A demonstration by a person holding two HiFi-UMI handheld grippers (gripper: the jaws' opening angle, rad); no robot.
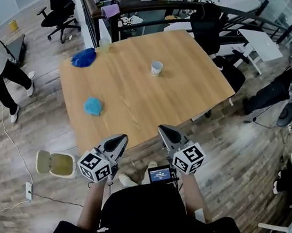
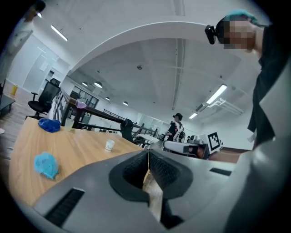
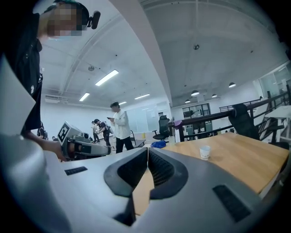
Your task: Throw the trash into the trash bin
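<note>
The trash lay on the wooden table (image 1: 194, 77), none of it picked up: a crumpled light-blue wad (image 1: 93, 106) nearest the person, a darker blue wad (image 1: 83, 57) near the far left corner, and a paper cup (image 1: 156, 68) standing upright toward the middle. The trash bin (image 1: 73, 166) sat on the floor just off the table's near left corner, its lid flipped open. The left gripper (image 1: 122, 138) hovered at the table's near edge with its jaws pressed together on nothing, and the right gripper (image 1: 164, 129) beside it was likewise closed and empty. The likeliest trouble was a reach made with the jaws closed, which would shove the light wad across the smooth top rather than catch it. The soft wad might also be pinched only by a loose fold and slip free on the way over the edge. The cup could tip or crush if squeezed off-centre. The bin's mouth looked small and low, so a drop from table height might miss it.
</note>
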